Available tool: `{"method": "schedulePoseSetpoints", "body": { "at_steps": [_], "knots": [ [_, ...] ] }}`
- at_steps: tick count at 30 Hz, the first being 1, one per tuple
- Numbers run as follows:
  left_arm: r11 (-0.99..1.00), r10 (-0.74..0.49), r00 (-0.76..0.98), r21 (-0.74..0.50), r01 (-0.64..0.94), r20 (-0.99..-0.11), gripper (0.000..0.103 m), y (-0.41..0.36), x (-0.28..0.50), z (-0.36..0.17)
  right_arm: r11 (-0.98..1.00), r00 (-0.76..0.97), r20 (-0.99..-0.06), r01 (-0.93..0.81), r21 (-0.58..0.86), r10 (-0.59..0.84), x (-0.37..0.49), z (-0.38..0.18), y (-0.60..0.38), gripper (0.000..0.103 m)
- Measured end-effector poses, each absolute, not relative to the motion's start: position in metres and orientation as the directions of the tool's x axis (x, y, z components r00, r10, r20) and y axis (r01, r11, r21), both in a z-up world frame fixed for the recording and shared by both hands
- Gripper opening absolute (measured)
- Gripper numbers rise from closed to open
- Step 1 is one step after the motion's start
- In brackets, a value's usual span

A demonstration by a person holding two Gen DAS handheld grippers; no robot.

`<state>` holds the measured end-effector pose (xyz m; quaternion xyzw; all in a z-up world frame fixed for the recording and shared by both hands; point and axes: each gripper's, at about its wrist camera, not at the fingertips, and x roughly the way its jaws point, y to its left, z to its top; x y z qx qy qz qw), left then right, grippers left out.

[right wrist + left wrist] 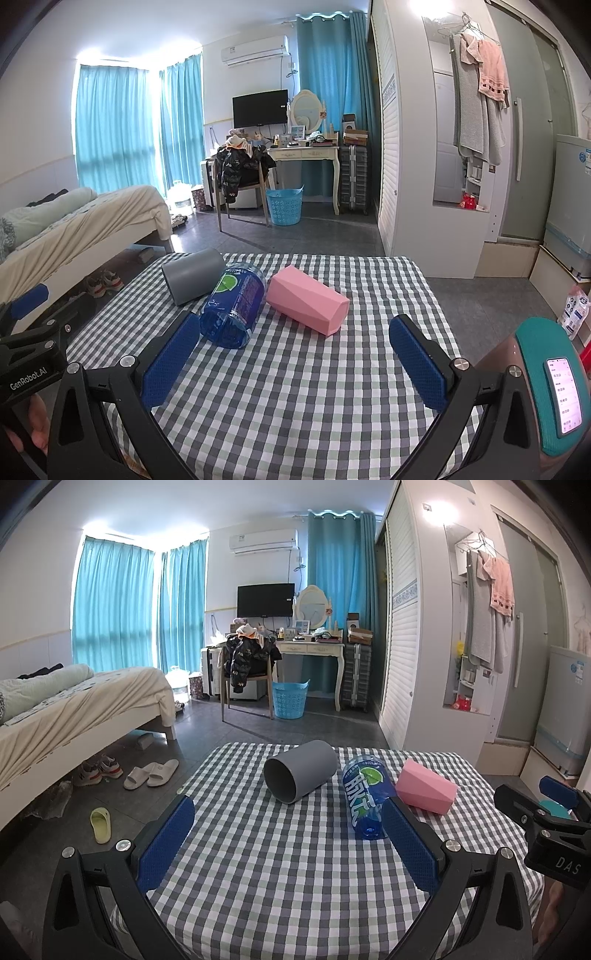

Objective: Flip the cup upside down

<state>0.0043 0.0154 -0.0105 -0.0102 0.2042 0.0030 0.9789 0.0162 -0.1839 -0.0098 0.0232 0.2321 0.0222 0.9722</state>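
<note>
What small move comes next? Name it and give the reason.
Probably ease the left gripper forward toward the grey cup. Both grippers are open and hold nothing, and the grey cup, the blue cup and the pink cup all lie on their sides.

A table (280,867) covered with a grey-and-white checked cloth (295,387) carries three things, all on their sides near its far edge. From left to right: grey cup (301,775), blue bottle (364,794), pink cup (426,791).

grey cup (300,777), pink cup (426,791), checked cloth (288,867)
</note>
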Motion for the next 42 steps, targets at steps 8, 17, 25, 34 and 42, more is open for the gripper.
{"method": "schedulePoseSetpoints", "body": {
  "at_steps": [8, 17, 25, 34, 42],
  "knots": [
    [1.000, 0.001, 0.916, -0.020, -0.009, -0.401, 0.103, 0.016, 0.004, -0.010, 0.998, 0.892, -0.449, -0.030, 0.056, 0.052, 0.017, -0.008, -0.184, 0.103],
    [1.000, 0.001, 0.916, -0.019, -0.009, -0.401, 0.103, 0.016, 0.004, -0.010, 0.998, 0.893, -0.448, -0.026, 0.057, 0.049, 0.017, -0.006, -0.185, 0.103],
    [1.000, -0.001, 0.915, -0.023, -0.009, -0.403, 0.103, 0.015, 0.005, -0.011, 0.998, 0.894, -0.447, -0.021, 0.054, 0.043, 0.016, -0.003, -0.186, 0.103],
    [1.000, -0.001, 0.893, 0.007, 0.005, -0.450, 0.103, -0.011, 0.025, -0.006, 0.998, 0.897, -0.442, 0.033, 0.059, -0.004, 0.019, 0.000, -0.213, 0.103],
    [0.999, -0.019, 0.812, 0.012, 0.032, -0.583, 0.103, -0.062, 0.087, -0.033, 0.989, 0.882, -0.469, 0.102, 0.103, -0.043, 0.041, -0.015, -0.263, 0.103]
  ]
}}
